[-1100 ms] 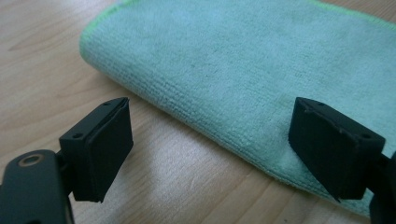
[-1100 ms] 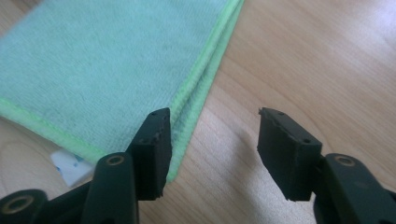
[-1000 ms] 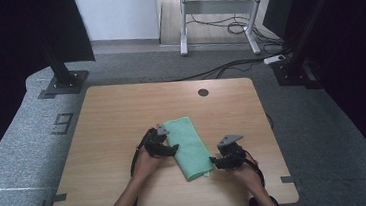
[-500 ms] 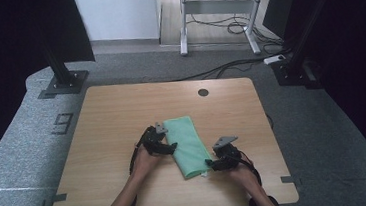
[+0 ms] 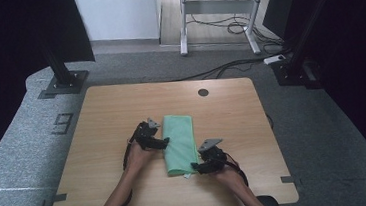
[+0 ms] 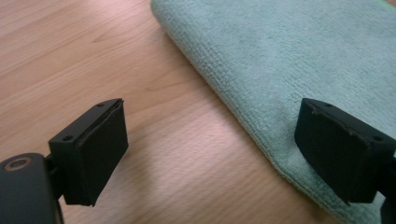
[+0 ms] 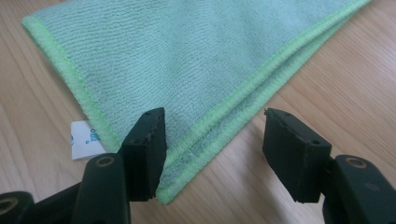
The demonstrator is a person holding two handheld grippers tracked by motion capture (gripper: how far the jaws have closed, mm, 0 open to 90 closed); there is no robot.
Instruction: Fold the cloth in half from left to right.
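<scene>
A folded green cloth [image 5: 180, 142] lies flat on the wooden table [image 5: 102, 120], its long side running away from me. My left gripper [image 5: 162, 143] stands open at the cloth's left folded edge [image 6: 243, 116]; one jaw is over bare wood, the other over the cloth. My right gripper [image 5: 194, 167] is open at the near right corner of the cloth [image 7: 187, 154], where stitched hems lie stacked; its jaws straddle that corner. A white care label [image 7: 86, 140] sticks out from under the near hem.
A round cable hole [image 5: 202, 92] sits near the table's far edge. Black stand bases [image 5: 64, 82] rest on the grey floor beyond the table, with a desk frame and cables [image 5: 224, 26] farther back.
The right gripper has slid left to the cloth's near right corner. The left gripper has stayed at the cloth's left edge. The cloth has not moved.
</scene>
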